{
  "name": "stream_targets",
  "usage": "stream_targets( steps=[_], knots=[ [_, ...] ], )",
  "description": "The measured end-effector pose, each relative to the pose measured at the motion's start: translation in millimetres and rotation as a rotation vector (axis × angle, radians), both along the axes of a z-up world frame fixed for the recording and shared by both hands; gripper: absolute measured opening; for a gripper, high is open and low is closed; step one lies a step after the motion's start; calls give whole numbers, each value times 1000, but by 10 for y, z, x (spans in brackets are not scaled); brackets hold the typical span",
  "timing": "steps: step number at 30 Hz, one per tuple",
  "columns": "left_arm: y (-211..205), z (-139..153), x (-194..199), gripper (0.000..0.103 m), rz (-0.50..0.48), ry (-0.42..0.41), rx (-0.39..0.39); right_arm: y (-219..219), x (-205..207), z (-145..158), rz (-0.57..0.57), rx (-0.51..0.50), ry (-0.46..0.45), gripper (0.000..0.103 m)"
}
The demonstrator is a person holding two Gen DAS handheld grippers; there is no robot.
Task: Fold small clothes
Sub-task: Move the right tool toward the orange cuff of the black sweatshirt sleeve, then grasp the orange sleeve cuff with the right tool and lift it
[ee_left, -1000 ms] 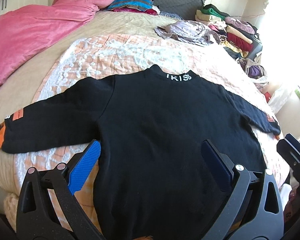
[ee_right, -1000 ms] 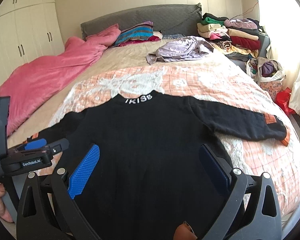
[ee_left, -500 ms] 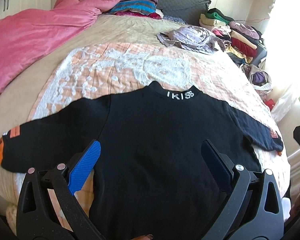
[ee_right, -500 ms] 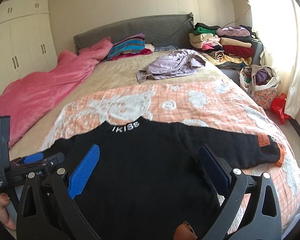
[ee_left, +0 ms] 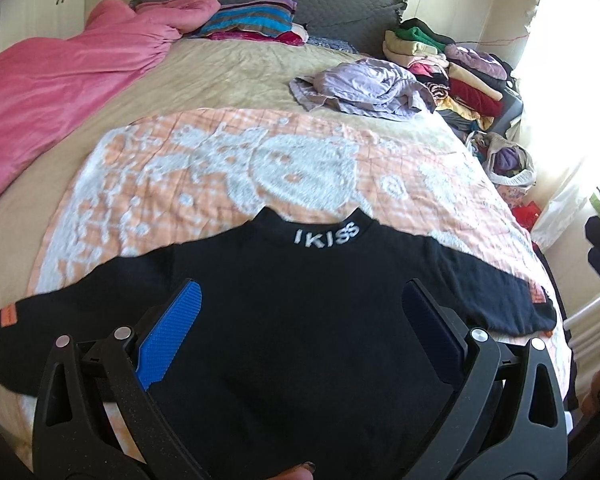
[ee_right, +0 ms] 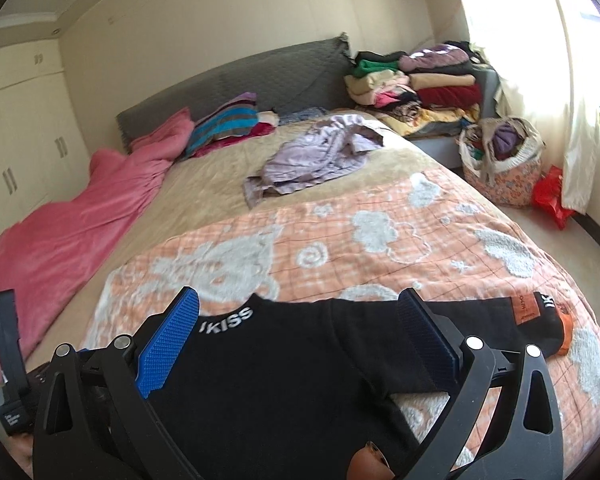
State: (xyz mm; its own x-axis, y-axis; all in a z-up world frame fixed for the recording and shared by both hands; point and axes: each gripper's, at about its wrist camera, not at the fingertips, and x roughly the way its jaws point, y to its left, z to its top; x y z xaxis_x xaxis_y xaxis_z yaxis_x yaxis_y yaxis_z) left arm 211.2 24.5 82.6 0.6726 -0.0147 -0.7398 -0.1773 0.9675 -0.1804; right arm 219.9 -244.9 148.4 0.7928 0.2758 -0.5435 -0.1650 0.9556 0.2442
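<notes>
Sweater: a black sweater point(ee_left: 300, 320) lies flat, its back up, on the orange-and-white blanket point(ee_left: 228, 168) at the foot edge of the bed, collar toward the headboard, sleeves spread toward both side edges.
Left gripper: the left gripper point(ee_left: 300, 328) hangs over the sweater's middle, jaws spread wide, holding nothing.
Right gripper: the right gripper point(ee_right: 300, 340) hangs over the sweater near its right sleeve point(ee_right: 500, 320), jaws spread, empty.
Stage: probably no fold made yet; the sweater looks laid out ready.
Risk: a pinch through both the sweater and the blanket would drag the blanket along.
Risk: grabbing one layer only could leave the fold crooked or bunched.
Risk: the right cuff near the bed's corner might slide off if tugged.
</notes>
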Motion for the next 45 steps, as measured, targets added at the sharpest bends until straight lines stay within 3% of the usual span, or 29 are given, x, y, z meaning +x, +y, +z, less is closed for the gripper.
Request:
stream_targets(
  steps=[5,14,29,36,45],
  knots=[
    [-92,-40,231,94,-18,22,-22,-246,215,-187,-77,25,44,99],
    [-289,-247,476,94,-52,47,5,-751,450,-587,-236,40,123,99],
    [-690,-519,726,94,-126,82,15,-1678,516,-1155,-467,140,254,99],
    [-885,-597,802,94,-159,92,30,-2070,448,-1372,-568,224,308,99],
    [-982,-763,853,94,-180,120,45,-2511,354,-1716,-642,420,378,99]
  ],
)
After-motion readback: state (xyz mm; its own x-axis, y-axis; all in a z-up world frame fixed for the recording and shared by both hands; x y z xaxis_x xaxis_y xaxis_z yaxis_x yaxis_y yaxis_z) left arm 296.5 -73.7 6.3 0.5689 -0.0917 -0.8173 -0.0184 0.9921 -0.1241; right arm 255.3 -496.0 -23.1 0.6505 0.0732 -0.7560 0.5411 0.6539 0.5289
